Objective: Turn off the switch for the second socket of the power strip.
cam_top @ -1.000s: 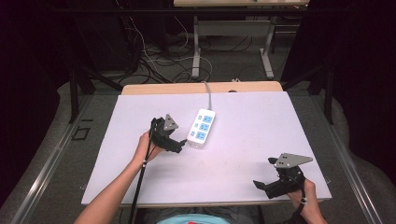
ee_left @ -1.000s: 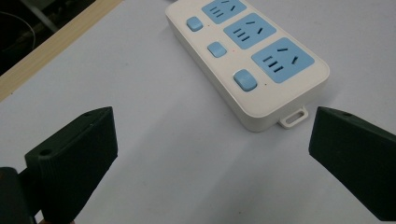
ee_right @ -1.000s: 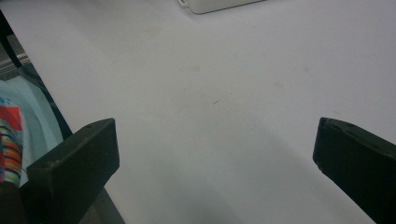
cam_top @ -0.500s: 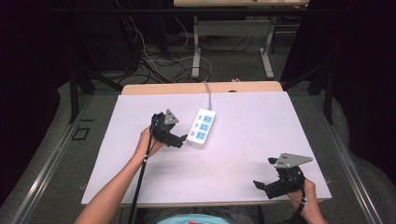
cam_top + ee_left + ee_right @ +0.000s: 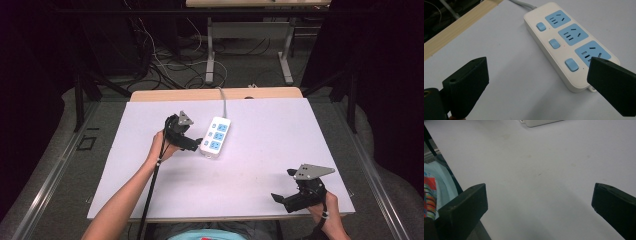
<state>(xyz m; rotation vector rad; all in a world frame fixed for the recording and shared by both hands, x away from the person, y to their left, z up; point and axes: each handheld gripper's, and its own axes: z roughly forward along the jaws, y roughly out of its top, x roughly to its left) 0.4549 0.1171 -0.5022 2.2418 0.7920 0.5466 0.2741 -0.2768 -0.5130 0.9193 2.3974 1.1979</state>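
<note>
A white power strip (image 5: 216, 137) with three blue sockets and blue switches lies near the middle of the white table top (image 5: 260, 165), its grey cord running to the far edge. My left gripper (image 5: 196, 143) sits just left of the strip, jaws wide open. In the left gripper view the power strip (image 5: 569, 42) lies ahead, with its near end by the right jaw and bare table between the jaws of the left gripper (image 5: 537, 83). My right gripper (image 5: 281, 199) rests open near the front right edge. In the right gripper view the right gripper (image 5: 539, 207) frames bare table.
A wooden strip (image 5: 215, 94) borders the table's far edge. Behind it stand metal desk legs (image 5: 210, 50) and tangled cables (image 5: 160, 55) on the floor. The strip's near corner (image 5: 539, 122) shows at the top of the right gripper view.
</note>
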